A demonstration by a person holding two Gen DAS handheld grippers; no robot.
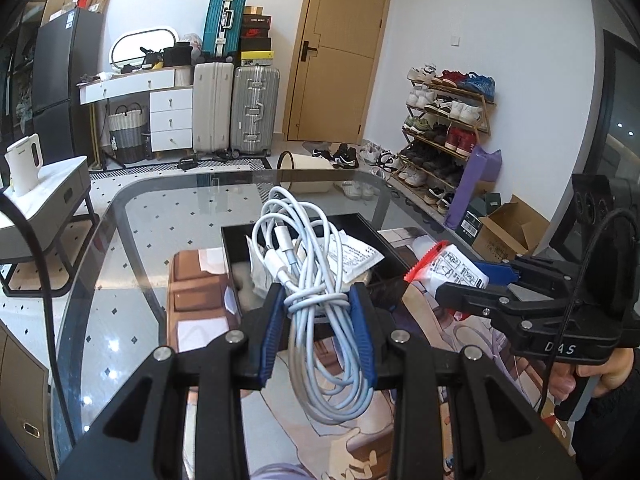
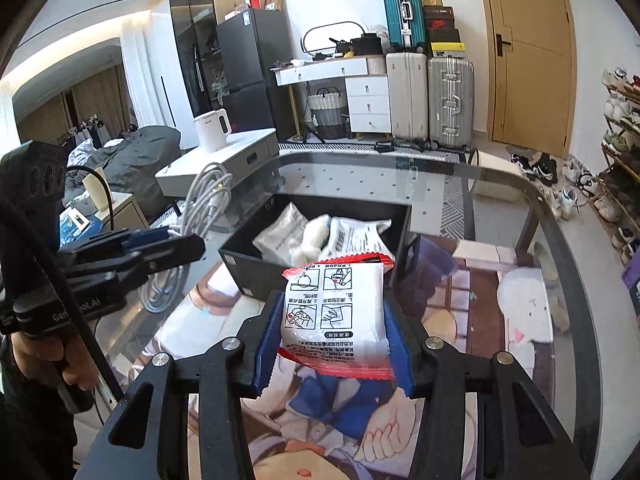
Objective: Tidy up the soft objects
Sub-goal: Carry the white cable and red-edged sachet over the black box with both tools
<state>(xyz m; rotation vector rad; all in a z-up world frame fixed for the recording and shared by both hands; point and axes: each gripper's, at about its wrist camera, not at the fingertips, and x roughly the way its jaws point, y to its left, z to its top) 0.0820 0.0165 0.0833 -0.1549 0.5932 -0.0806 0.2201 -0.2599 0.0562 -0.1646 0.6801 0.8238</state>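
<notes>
Item: my left gripper (image 1: 318,312) clamps coiled cable (image 1: 316,280), right gripper (image 2: 334,322) clamps sachet (image 2: 334,308); black box (image 2: 240,258) at 12 o'clock, both near

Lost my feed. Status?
Left gripper shut on cable bundle. Right gripper shut on red-edged packet. Black box ahead, already holding packets; nothing blocking.

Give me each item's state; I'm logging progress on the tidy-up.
Left tool: shut on the white cable bundle, lifted.
Right tool: shut on the red-edged white packet, lifted.
Black box: open, holding white packets and a fluffy white item.
Door: closed.
</notes>
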